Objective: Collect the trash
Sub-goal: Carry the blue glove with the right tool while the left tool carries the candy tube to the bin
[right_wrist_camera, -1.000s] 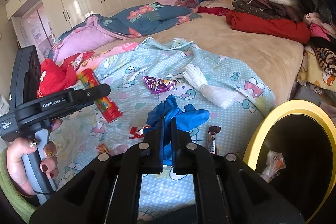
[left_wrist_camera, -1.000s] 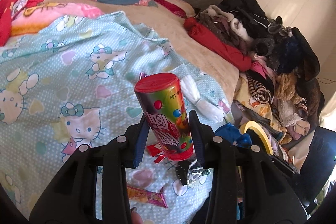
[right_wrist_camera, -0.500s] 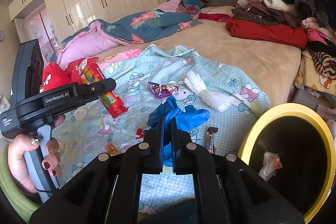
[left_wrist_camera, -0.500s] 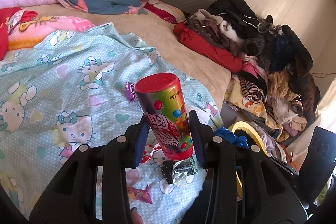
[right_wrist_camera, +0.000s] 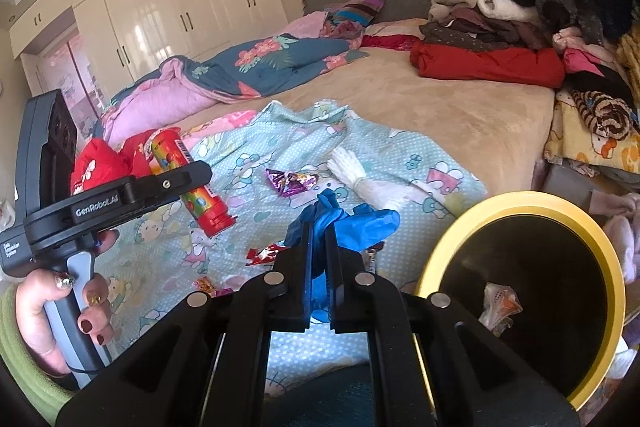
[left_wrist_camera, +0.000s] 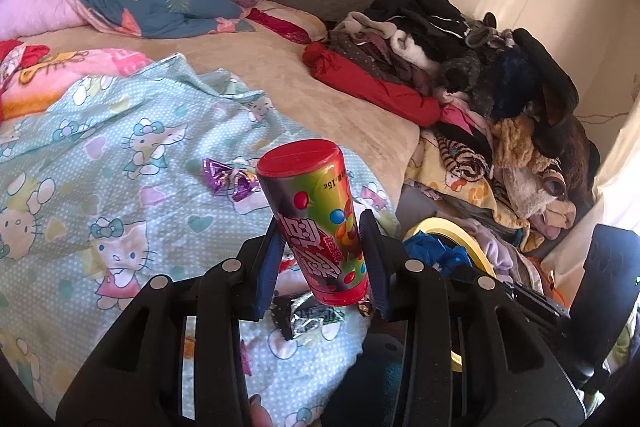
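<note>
My left gripper [left_wrist_camera: 322, 259] is shut on a red-capped candy tube [left_wrist_camera: 316, 223] and holds it clear above the bed; the same tube [right_wrist_camera: 188, 179] shows in the right wrist view, in the gripper in the person's hand [right_wrist_camera: 68, 307]. My right gripper [right_wrist_camera: 318, 259] is shut on a crumpled blue glove [right_wrist_camera: 352, 223], lifted off the cat-print sheet [right_wrist_camera: 256, 155]. A yellow-rimmed bin [right_wrist_camera: 520, 203] with a wrapper inside stands at the lower right. On the sheet lie a purple foil wrapper [right_wrist_camera: 290, 181], a white glove [right_wrist_camera: 360, 179], a red wrapper [right_wrist_camera: 262, 255] and a silver wrapper [left_wrist_camera: 308, 315].
A pile of clothes [left_wrist_camera: 480, 67] fills the right side of the bed, with a red garment [right_wrist_camera: 484, 65] at its foot. Rumpled quilts [right_wrist_camera: 240, 71] lie at the head end. White wardrobes [right_wrist_camera: 160, 15] line the far wall. Beige blanket [right_wrist_camera: 460, 119] lies bare between.
Both grippers have risen and drawn back from the bed with their loads. More of the sheet and the purple wrapper shows in the left wrist view, and the bin looms larger on the right.
</note>
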### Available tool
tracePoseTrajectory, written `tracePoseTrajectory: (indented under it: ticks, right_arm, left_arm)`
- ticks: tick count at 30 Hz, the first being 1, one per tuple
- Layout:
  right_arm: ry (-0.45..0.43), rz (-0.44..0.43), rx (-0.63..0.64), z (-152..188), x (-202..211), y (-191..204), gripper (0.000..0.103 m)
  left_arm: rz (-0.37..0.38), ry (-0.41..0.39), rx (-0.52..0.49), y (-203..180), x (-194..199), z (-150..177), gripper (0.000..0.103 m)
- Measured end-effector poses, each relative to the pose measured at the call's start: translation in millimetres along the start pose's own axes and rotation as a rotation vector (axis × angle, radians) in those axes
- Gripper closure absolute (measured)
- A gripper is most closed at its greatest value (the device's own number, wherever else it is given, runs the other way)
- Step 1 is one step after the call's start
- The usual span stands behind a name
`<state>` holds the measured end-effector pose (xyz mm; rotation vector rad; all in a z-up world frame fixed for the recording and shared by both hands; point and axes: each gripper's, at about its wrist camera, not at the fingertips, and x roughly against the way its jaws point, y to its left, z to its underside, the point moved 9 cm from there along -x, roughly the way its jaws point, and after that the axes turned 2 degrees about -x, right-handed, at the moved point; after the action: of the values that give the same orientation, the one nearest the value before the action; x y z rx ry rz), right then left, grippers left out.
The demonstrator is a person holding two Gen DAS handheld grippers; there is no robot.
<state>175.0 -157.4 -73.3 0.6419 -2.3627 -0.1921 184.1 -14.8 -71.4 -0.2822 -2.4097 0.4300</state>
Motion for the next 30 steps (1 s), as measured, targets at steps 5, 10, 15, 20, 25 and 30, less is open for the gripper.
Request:
tracePoseTrajectory:
  ticks: [5,10,15,20,25,30]
  right_arm:
    - [-0.019,0.015,-0.022,-2.6,10.7,-11.8,0.097]
    - [-0.036,0.029,-0.045,-5.3,17.4,-24.6,0.097]
    - [-0.053,0.044,-0.075,-7.6,25.9,-41.8,0.097]
    - [-0.071,0.064,-0.109,-9.4,33.7,-60.9,0.097]
    - [-0.084,0.089,-0.148,-10.6,40.4,-82.4,0.097]
    - [-0.092,0.117,-0.184,-9.7,46.2,-104.4,0.097]
  left_arm:
    - [0.018,0.006,-0.03,-17.3,0.0,3.3,0.073]
    - [0.032,0.013,-0.052,-29.6,-2.0,7.1,0.073]
    - [0.041,0.025,-0.068,-40.0,-6.3,11.5,0.073]
    - [0.052,0.038,-0.087,-49.9,-11.0,16.6,0.073]
    - [0.067,0.049,-0.113,-63.4,-16.1,21.2,0.073]
    - [0.089,0.062,-0.142,-79.2,-20.9,27.1,0.073]
